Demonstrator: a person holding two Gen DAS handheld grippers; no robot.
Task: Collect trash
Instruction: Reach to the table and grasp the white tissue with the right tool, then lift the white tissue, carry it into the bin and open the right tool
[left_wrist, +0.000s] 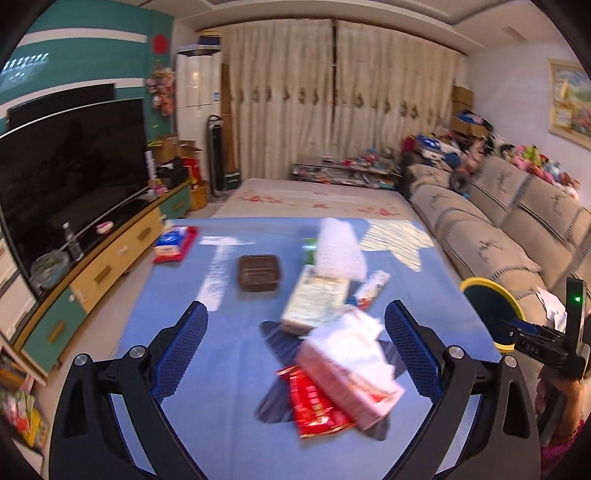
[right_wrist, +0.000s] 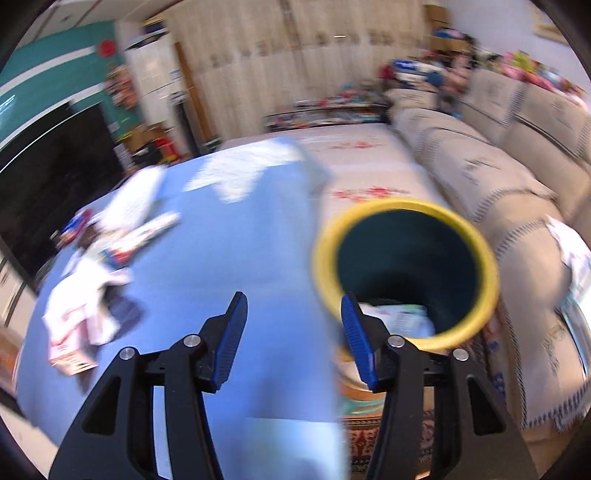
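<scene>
On the blue cloth table (left_wrist: 229, 369) lies trash: a pink tissue box with white tissue (left_wrist: 351, 369), a red wrapper (left_wrist: 314, 402) under it, a green-white carton (left_wrist: 314, 299), white bubble wrap (left_wrist: 340, 247) and a small red-white pack (left_wrist: 371, 288). My left gripper (left_wrist: 295, 325) is open and empty, above the tissue box. My right gripper (right_wrist: 291, 314) is open and empty, at the table's right edge beside the yellow-rimmed dark bin (right_wrist: 406, 273). The bin (left_wrist: 491, 310) holds some paper (right_wrist: 399, 319). The trash pile shows blurred at left in the right wrist view (right_wrist: 85, 306).
A dark brown lidded box (left_wrist: 258, 273) and a red-blue pack (left_wrist: 173, 243) lie further back on the table. A beige sofa (left_wrist: 498, 229) runs along the right. A TV (left_wrist: 70, 166) on a low cabinet stands left. A patterned rug (right_wrist: 388, 439) lies under the bin.
</scene>
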